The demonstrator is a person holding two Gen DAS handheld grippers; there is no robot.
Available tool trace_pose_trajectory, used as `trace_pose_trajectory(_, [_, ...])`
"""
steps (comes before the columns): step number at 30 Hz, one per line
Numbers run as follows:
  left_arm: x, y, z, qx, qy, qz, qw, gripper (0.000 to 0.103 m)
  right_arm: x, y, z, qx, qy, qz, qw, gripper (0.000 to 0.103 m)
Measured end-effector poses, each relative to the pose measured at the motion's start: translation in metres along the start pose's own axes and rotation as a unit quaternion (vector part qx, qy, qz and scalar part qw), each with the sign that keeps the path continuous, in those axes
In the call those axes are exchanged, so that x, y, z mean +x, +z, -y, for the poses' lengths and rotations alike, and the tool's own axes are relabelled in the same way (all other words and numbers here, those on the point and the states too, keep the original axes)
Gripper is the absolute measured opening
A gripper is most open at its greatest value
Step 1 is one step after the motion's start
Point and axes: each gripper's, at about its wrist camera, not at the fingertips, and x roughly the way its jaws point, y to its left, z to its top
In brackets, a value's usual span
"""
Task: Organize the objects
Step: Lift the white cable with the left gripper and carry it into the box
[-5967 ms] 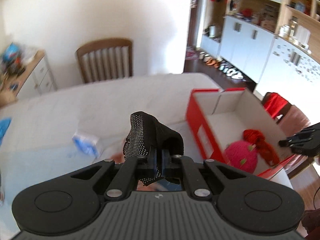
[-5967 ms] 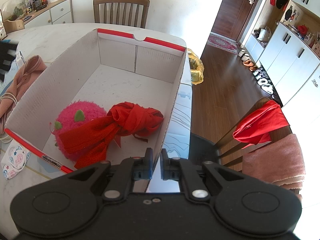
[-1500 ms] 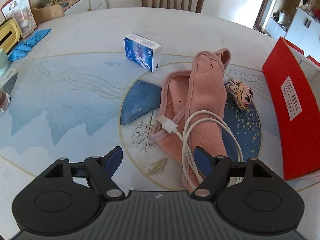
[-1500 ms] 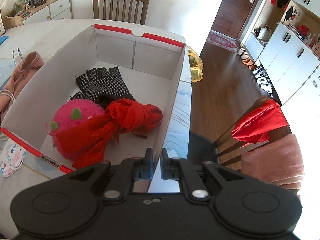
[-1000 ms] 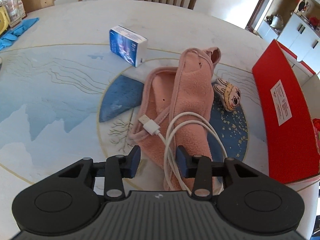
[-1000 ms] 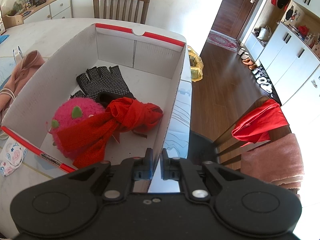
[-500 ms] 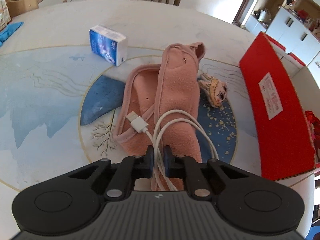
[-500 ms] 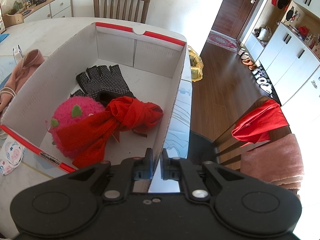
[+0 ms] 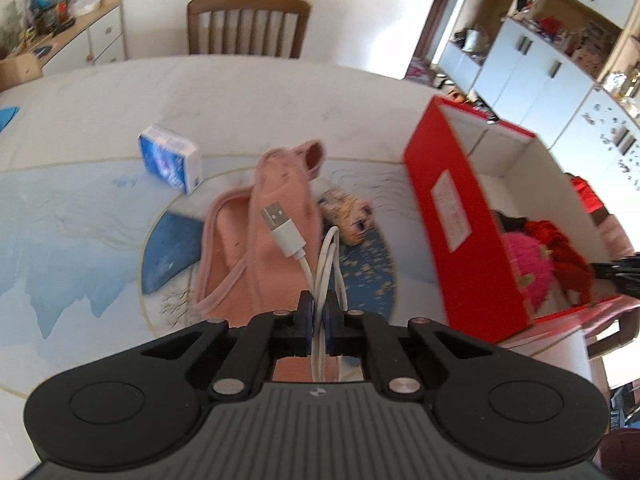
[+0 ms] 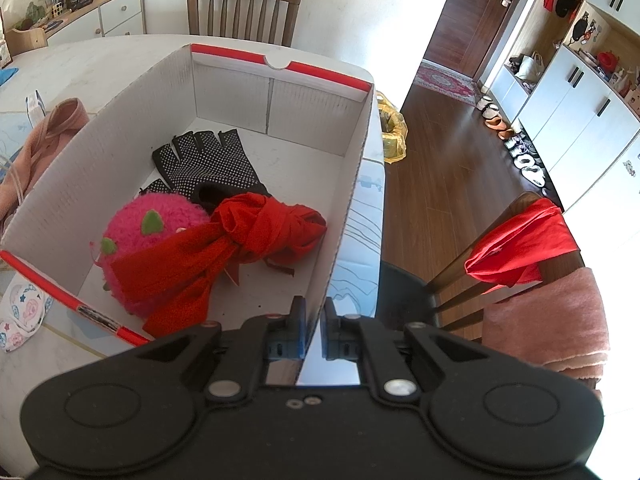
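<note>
With the white cable [image 9: 325, 264] pinched between its pressed-together pads, the left hand-held gripper [image 9: 318, 322] carries the thing that has to go into the box [image 9: 460, 216], and that box lies to its right across the table [image 9: 100, 208], with the red long wall facing the gripper and the open top beyond it. The cable's strands run up out of the jaws, and the plug end [image 9: 282, 230] sticks up and leftward, above the pink cloth [image 9: 276, 200] and away from the box; the lower loops are hidden behind the gripper body. The box's long axis runs away from the camera, so I judge the move calls for a sideways carry to the right, high enough for the hanging loops to pass over the red wall. The right hand-held gripper [image 10: 312, 320] is clamped on the box's near wall [image 10: 352, 184], steadying it. Inside already lie a black glove [image 10: 212, 164], a pink plush [image 10: 148, 228] and a red scarf [image 10: 248, 240].
</note>
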Motion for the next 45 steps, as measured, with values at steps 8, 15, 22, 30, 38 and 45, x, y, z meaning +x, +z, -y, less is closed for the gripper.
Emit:
trace_pose_trajectory(8, [-0.025,0.018,0.026,0.017,-0.045,0.015,0.9987,0.004,0.0,-0.001,0.0,0.001,0.0,0.0,1.0,0.006])
trace_pose_trajectory(15, [-0.036,0.039,0.062,0.073,-0.068,0.015,0.9949,0.004,0.0,-0.001,0.001,-0.001,0.0,-0.001,1.0,0.006])
trace_pose_trajectory(22, [-0.049,0.068,0.097,0.125,-0.092,0.041,0.9869,0.004,-0.001,-0.002,0.001,-0.001,0.0,-0.001,1.0,0.006])
trace_pose_trajectory(30, [-0.036,0.091,0.15,0.177,-0.121,0.051,0.9755,0.004,-0.001,-0.001,0.001,-0.002,0.0,-0.001,1.0,0.006])
trace_pose_trajectory(38, [0.01,0.098,0.199,0.213,-0.128,0.036,0.968,0.004,0.001,0.0,0.0,0.0,0.0,-0.001,1.0,0.006])
trace_pose_trajectory(45, [0.051,0.103,0.219,0.22,-0.126,0.029,0.9671,0.004,0.002,0.002,0.0,0.002,0.001,0.0,1.0,0.006])
